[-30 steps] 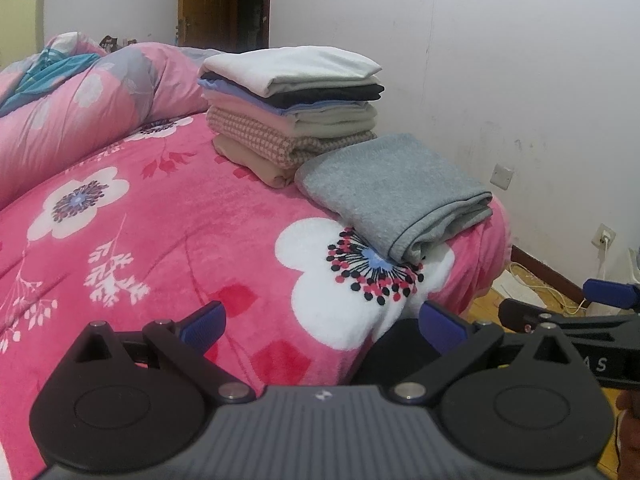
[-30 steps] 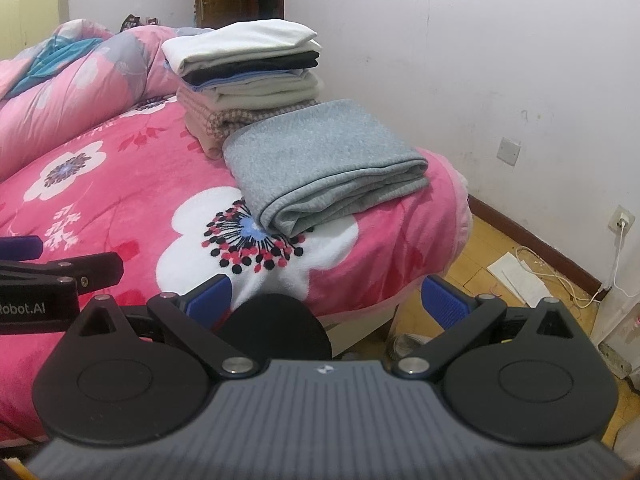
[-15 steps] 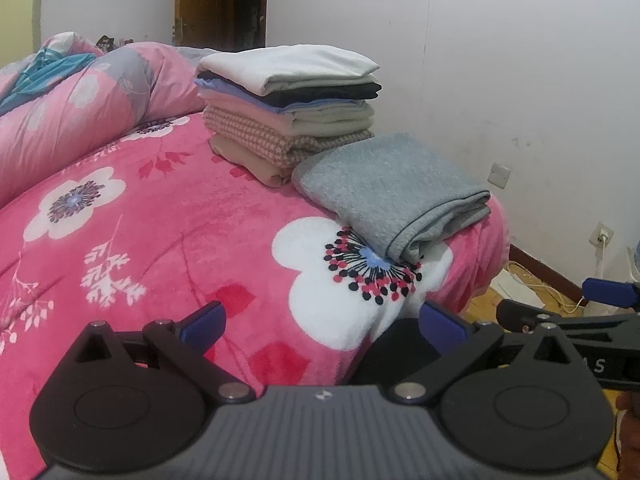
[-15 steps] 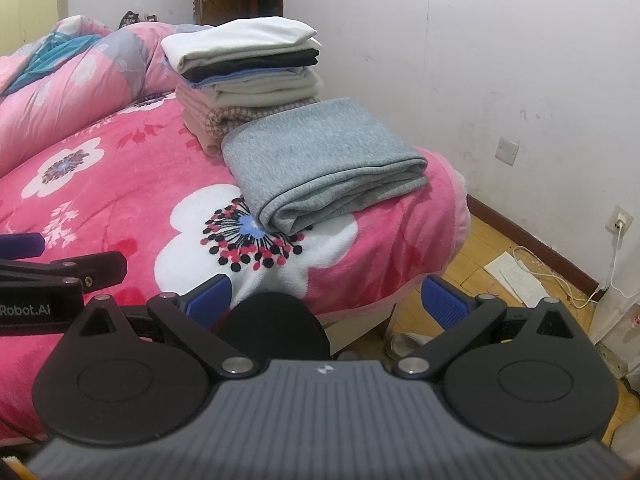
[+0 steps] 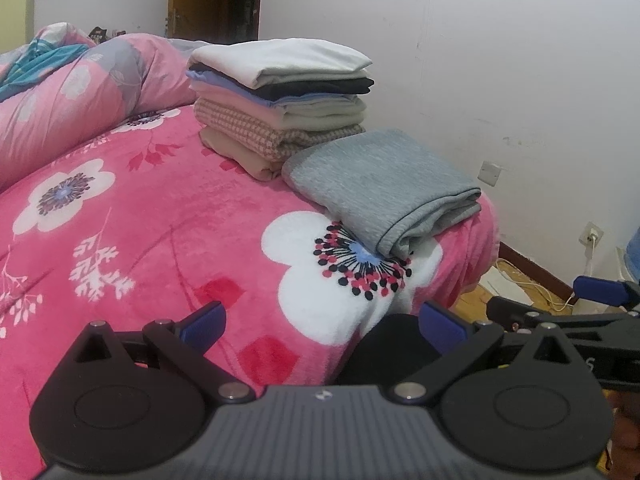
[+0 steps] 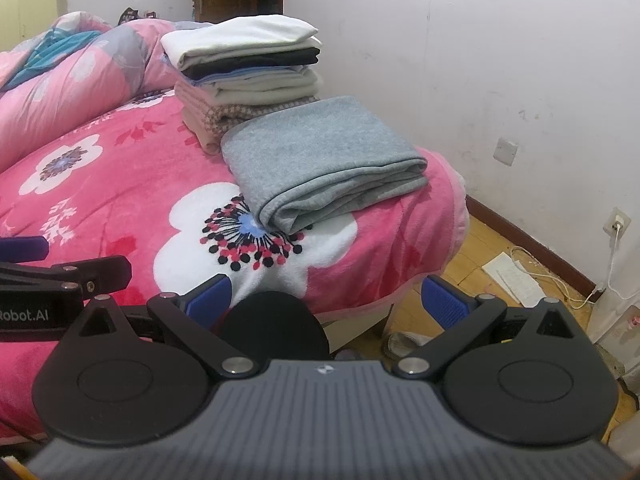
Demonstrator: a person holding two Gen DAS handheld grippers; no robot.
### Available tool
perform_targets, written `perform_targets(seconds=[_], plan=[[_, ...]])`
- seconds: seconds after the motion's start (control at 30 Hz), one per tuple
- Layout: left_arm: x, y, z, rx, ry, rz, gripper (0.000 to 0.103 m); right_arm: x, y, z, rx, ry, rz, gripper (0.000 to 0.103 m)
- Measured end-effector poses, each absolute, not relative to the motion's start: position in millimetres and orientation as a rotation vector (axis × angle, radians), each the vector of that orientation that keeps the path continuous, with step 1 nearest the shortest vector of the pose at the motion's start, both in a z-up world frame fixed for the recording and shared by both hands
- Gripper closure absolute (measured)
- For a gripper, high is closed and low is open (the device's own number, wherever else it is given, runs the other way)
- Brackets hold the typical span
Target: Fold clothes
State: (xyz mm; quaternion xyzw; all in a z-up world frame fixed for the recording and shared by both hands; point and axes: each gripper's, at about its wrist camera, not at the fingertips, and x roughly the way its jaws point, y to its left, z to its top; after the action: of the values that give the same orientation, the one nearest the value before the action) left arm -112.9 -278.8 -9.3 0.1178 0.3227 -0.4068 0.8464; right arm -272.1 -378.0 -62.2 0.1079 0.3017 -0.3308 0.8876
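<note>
Left tongs (image 5: 320, 326): spread wide and empty, nothing between the blue pads; held low over the near edge of the bed (image 5: 172, 240), with the right tongs (image 5: 600, 300) just beside them on the right.
Right tongs (image 6: 326, 300): likewise spread wide and empty; held off the bed's near corner, above the wooden floor (image 6: 472, 280), with the left tongs (image 6: 60, 276) just to their left.
Change over the last second: almost nothing has been altered. Both views have drifted very slightly, and neither pair of tongs has been opened, closed or brought to any cloth.
Grey garment (image 5: 384, 188): ahead of both tongs, folded into a thick rectangle and laid at the bed's far right corner, on the white flower of the blanket; its position and shape are unchanged from a second ago.
Pile of clothes (image 5: 280, 96): just behind the grey garment and touching it, several folded pieces stacked flat, a white one on top; also unchanged.
Quilt (image 5: 80, 92): further back on the left, bunched up, with a teal cloth (image 5: 36, 68) lying loosely on it.
Meaning for the task: the grey piece is judged finished and released. No unfolded garment is seen within reach, so either the folding is done or the next piece must be fetched from out of view.
</note>
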Motion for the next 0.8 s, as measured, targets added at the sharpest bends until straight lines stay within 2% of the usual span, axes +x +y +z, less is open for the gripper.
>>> perform_targets(seconds=[0.8], plan=[[-118, -290, -18, 0.266, 0.708, -0.865, 0.0, -282, -390, -67, 0.252, 0.635, -0.737, 0.001]])
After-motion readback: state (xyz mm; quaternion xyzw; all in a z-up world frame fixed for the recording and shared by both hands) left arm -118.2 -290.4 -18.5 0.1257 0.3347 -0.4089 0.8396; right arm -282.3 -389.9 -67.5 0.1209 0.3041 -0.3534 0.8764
